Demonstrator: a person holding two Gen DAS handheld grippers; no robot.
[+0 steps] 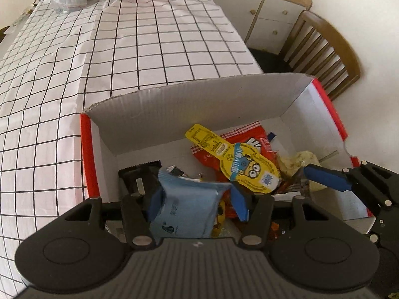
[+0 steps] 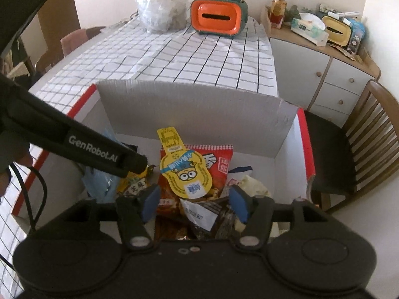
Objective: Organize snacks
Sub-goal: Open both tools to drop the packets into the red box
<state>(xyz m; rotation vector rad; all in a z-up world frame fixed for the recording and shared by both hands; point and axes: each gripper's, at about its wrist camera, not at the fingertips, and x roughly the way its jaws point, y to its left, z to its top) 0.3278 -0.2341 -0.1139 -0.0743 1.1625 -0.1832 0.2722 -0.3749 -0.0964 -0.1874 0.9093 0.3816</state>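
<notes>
A red-and-white cardboard box (image 1: 189, 104) (image 2: 189, 104) sits at the near end of the table and holds several snacks. On top lies a yellow Minions pack (image 1: 239, 159) (image 2: 184, 172) over a red snack bag (image 1: 251, 139) (image 2: 219, 159). My left gripper (image 1: 197, 200) is over the box's near left side with its pads on both sides of a light blue packet (image 1: 189, 211). My right gripper (image 2: 194, 203) is open and empty above the box's near middle, over dark wrappers (image 2: 212, 214). Its blue fingers (image 1: 329, 177) show in the left wrist view.
The table has a white black-grid cloth (image 1: 124, 37). At its far end stand an orange tissue holder (image 2: 217, 17) and a clear plastic bag (image 2: 162, 10). A wooden chair (image 2: 361, 144) and a white cabinet (image 2: 324, 74) are to the right.
</notes>
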